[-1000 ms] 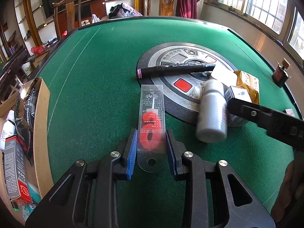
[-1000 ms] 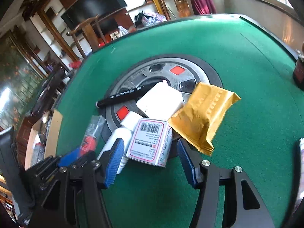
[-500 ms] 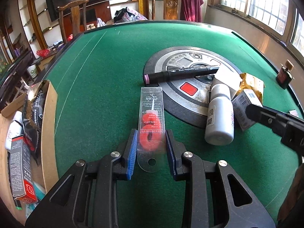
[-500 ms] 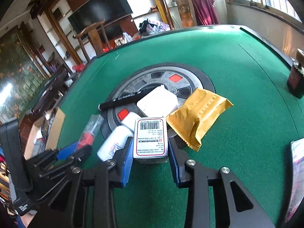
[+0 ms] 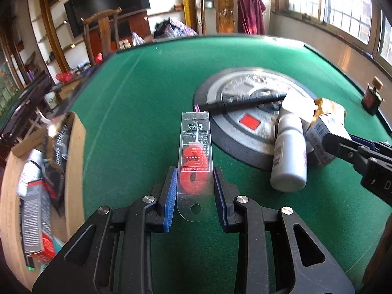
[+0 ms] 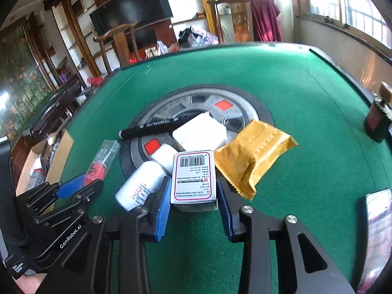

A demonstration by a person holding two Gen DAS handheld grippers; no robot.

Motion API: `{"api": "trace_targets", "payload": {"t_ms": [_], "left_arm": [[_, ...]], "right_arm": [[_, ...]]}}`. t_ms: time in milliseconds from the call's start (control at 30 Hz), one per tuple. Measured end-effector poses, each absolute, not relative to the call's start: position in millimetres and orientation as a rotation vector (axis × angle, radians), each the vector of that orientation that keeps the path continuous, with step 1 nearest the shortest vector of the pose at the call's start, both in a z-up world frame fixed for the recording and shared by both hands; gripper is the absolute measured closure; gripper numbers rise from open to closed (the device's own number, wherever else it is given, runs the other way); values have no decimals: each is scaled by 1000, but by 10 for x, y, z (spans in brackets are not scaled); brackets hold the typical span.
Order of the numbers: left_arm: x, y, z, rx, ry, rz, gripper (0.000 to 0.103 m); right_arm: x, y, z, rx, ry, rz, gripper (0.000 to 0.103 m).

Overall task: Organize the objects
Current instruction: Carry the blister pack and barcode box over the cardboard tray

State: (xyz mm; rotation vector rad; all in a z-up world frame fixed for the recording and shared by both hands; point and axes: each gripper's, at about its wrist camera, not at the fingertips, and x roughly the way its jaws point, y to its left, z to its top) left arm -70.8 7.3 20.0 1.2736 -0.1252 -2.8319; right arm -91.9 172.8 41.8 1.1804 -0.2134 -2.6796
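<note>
Both grippers are clamping: left (image 5: 194,191) on the clear pack (image 5: 195,156), right (image 6: 193,201) on the box (image 6: 194,178); lifting squarely is advisable, avoiding the bottle (image 6: 139,186).

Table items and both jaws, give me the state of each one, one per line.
Left gripper: jaws shut on the clear packet.
Right gripper: jaws shut on the barcode box.
White bottle: lying on its side, cap on.
Black marker: capped, lying across the round centre panel.
Yellow pouch: sealed, lying flat.
</note>
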Motion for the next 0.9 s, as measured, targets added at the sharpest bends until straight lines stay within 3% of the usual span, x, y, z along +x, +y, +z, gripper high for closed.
{"api": "trace_targets", "payload": {"t_ms": [367,900], "left_arm": [[-507,104,502,1027,-156,-2882,75],[-173,-292,956,754,-107,-2866,75]], "right_arm": [[-630,1552,738,892,-205,-2686,67],[-410,1156,866,802,-145,-2611,67]]}}
